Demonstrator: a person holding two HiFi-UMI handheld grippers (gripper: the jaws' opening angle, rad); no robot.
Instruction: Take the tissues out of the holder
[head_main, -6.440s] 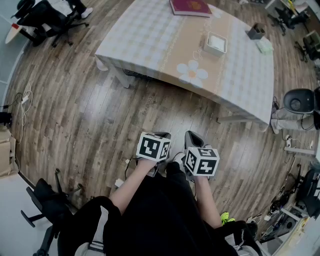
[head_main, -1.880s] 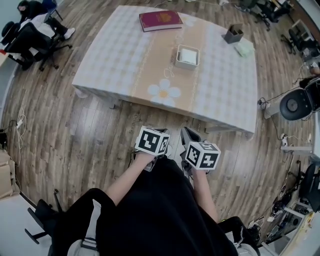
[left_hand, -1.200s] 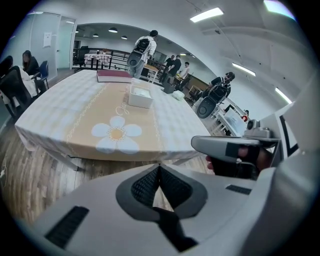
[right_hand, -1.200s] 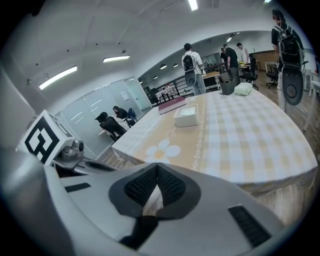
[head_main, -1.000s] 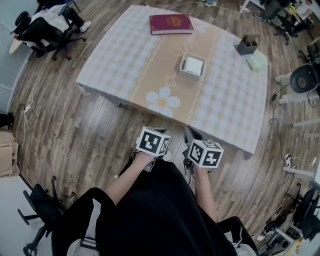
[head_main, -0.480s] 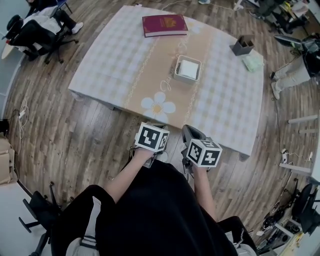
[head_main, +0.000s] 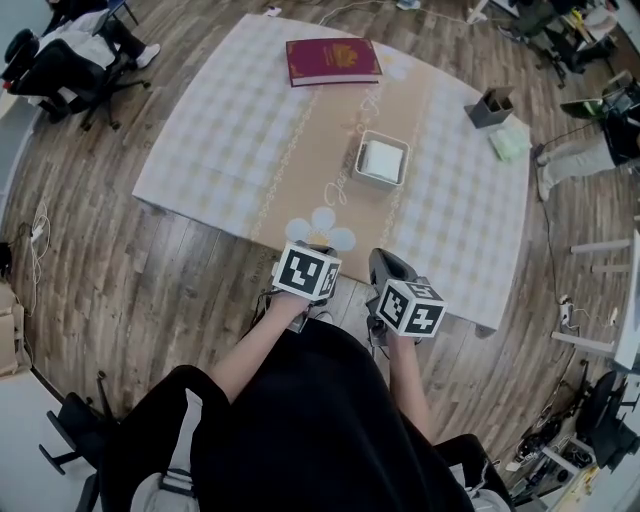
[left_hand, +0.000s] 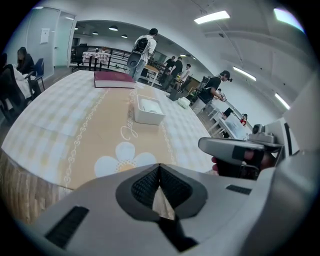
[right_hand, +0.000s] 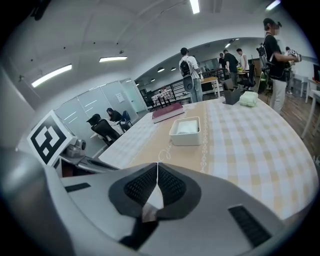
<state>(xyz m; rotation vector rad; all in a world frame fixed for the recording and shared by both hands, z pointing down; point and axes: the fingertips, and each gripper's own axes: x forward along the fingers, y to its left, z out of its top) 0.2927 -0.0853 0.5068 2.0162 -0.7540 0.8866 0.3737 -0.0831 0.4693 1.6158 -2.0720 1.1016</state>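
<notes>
While the left tongs (left_hand: 159, 169) and right tongs (right_hand: 157, 168) hang closed and empty over the tabletop's (head_main: 240, 120) near edge, the holder (head_main: 359, 162) stands well ahead, tissues (head_main: 384, 160) inside. The approach appears under way; next, one pair must reach forward, open and pinch the top tissue.

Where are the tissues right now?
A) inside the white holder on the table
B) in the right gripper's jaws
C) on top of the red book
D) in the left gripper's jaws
A: the tissues sit inside the white holder near the middle of the table, while the left gripper and the right gripper are both shut on nothing.
</notes>
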